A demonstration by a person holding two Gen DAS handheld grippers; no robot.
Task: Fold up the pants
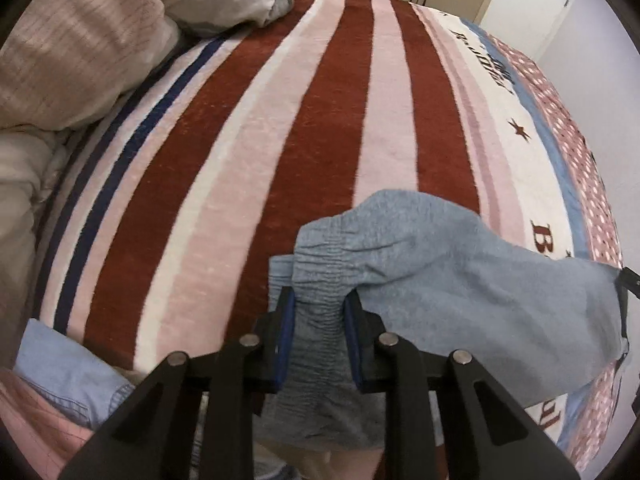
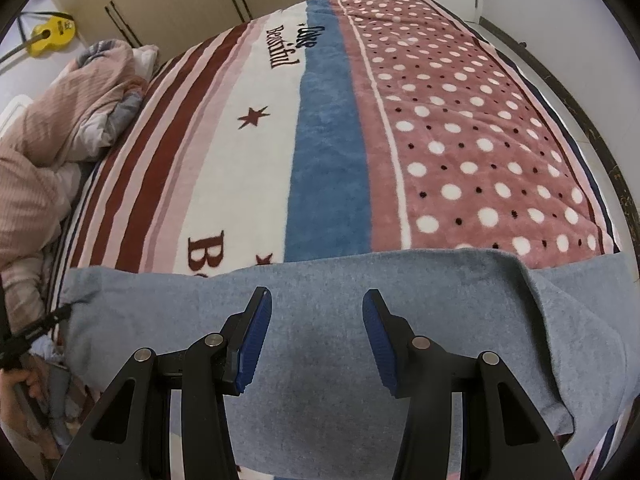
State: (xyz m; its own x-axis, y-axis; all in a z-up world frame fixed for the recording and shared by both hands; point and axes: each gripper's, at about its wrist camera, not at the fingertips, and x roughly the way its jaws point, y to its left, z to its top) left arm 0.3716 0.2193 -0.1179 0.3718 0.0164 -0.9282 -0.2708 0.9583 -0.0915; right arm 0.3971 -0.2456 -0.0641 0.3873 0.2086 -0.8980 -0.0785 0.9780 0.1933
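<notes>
Two grippers, one garment: the grey-blue pants (image 1: 460, 264) lie along the near edge of the bed (image 2: 460, 120), on its striped and dotted blanket (image 1: 312, 120), partly lifted at the left end. The left gripper (image 1: 319, 316) is clamped on the gathered elastic waistband (image 1: 320, 248), fabric bunched between its blue pads. The right gripper (image 2: 317, 320) has its jaws spread wide and holds nothing; it hovers over the mid-part of the pants (image 2: 320, 360). Whether it touches the cloth I cannot tell.

Step, as I judge it: early, laying out or starting the first fold. No neat fold is visible yet. Next move probably needs the right gripper to close on an edge or leg so both ends can be pulled flat or carried over together.

View differences: the left wrist view shows the waistband grip and a pink quilt (image 1: 72, 52) heaped at the left. The right wrist view shows the long spread of the pants, the dotted blanket side, a yellow toy guitar (image 2: 50, 34), and the left gripper at its left edge.
</notes>
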